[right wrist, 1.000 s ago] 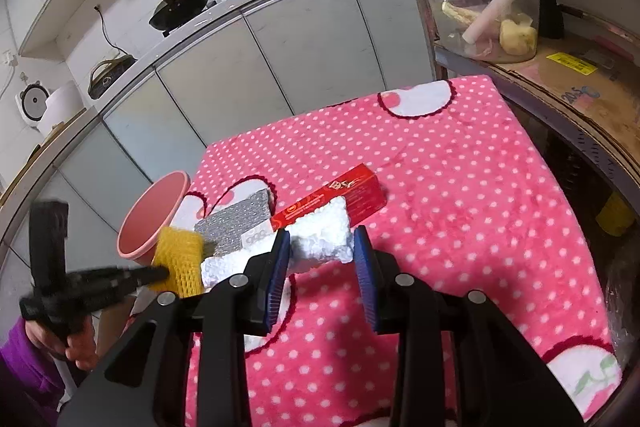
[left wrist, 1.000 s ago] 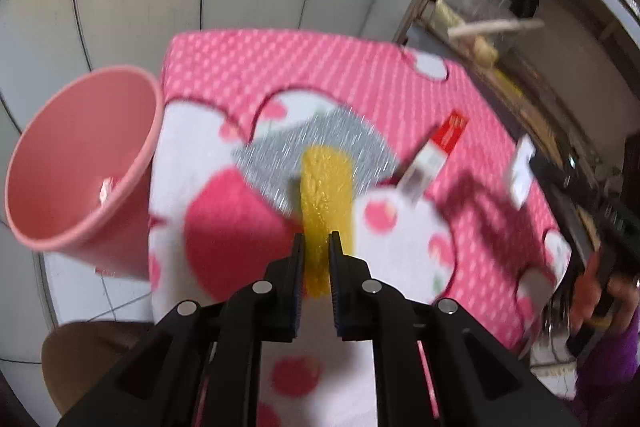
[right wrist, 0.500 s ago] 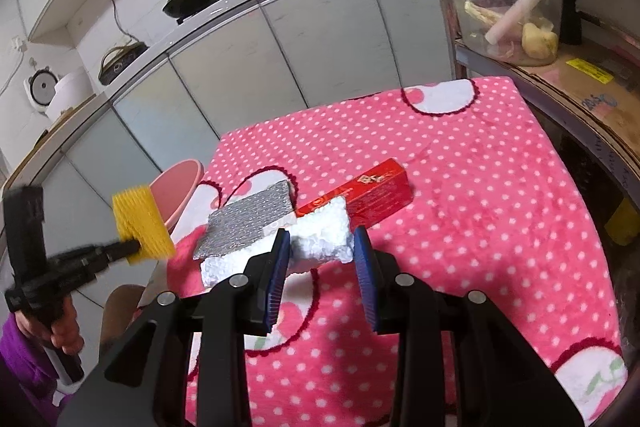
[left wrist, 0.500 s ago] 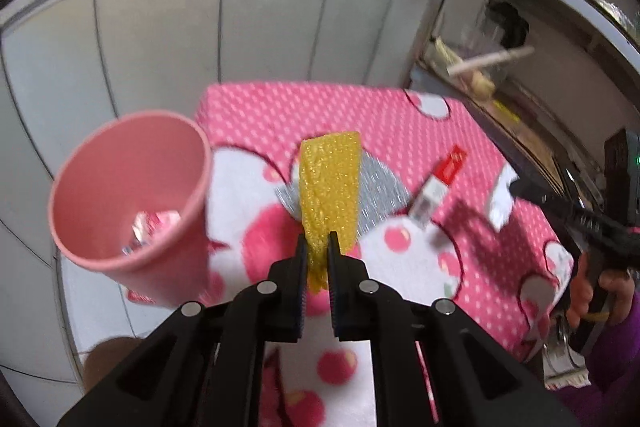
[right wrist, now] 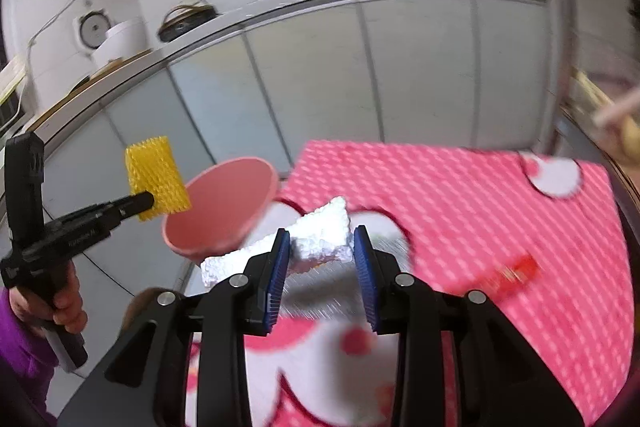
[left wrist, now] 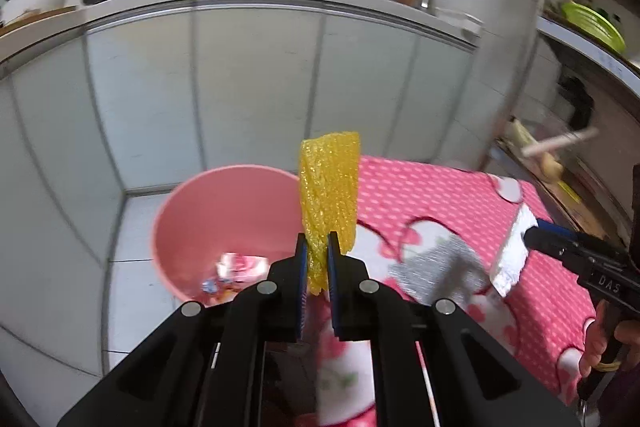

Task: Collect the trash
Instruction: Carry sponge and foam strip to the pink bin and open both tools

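My left gripper (left wrist: 318,259) is shut on a yellow foam net (left wrist: 330,199) and holds it in the air beside the right rim of the pink bin (left wrist: 216,223). The bin has wrappers at its bottom. In the right wrist view the net (right wrist: 156,181) hangs just left of the bin (right wrist: 224,203). My right gripper (right wrist: 320,259) is shut on a white styrofoam piece (right wrist: 316,241) and holds it above the pink table; it also shows in the left wrist view (left wrist: 514,253). A silver sheet (left wrist: 440,269) and a red box (right wrist: 508,275) lie on the table.
The pink polka-dot tablecloth (right wrist: 460,195) covers the table, with the bin off its left edge. White cabinet doors (left wrist: 248,95) stand behind. A metal shelf post (left wrist: 520,67) and a shelf with food stand at the right.
My left gripper has lifted the yellow net higher and swung it left toward the bin. My right gripper has lifted the styrofoam off the table and moved it left.
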`<state>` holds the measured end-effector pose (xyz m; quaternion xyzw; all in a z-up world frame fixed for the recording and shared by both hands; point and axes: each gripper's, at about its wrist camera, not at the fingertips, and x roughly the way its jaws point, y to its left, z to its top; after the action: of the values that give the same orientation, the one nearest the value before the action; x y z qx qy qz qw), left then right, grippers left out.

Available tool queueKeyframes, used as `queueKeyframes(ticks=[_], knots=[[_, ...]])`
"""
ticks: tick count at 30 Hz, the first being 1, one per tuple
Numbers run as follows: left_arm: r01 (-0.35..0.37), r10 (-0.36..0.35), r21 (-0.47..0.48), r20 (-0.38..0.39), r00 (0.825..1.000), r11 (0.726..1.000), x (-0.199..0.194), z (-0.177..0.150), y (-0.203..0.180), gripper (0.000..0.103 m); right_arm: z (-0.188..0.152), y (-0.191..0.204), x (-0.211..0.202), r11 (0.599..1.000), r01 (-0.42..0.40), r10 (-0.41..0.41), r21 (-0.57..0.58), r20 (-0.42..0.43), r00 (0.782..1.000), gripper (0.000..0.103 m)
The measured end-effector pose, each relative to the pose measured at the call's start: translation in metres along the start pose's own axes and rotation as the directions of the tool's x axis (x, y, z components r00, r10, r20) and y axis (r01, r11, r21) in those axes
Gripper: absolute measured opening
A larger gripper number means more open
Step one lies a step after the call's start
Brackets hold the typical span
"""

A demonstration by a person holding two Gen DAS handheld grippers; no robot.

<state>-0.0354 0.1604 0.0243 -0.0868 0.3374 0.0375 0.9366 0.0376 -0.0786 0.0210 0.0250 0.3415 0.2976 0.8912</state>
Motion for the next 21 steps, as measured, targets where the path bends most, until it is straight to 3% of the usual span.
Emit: queueKeyframes(ticks=[10, 21], knots=[[-0.088, 0.087, -0.063, -0.006, 0.996, 0.994, 0.011, 0.001, 0.050, 0.008, 0.038, 0.069, 0.090, 0.988, -0.107, 0.098, -0.115, -0.084, 0.992, 0.034], [-0.130, 0.119, -0.116, -0.095, 0.988, 0.985, 0.050, -0.009, 0.084, 0.009, 0.028, 0.111, 0.155, 0.953, -0.001, -0.039, -0.302, -0.129, 0.991, 0.034]])
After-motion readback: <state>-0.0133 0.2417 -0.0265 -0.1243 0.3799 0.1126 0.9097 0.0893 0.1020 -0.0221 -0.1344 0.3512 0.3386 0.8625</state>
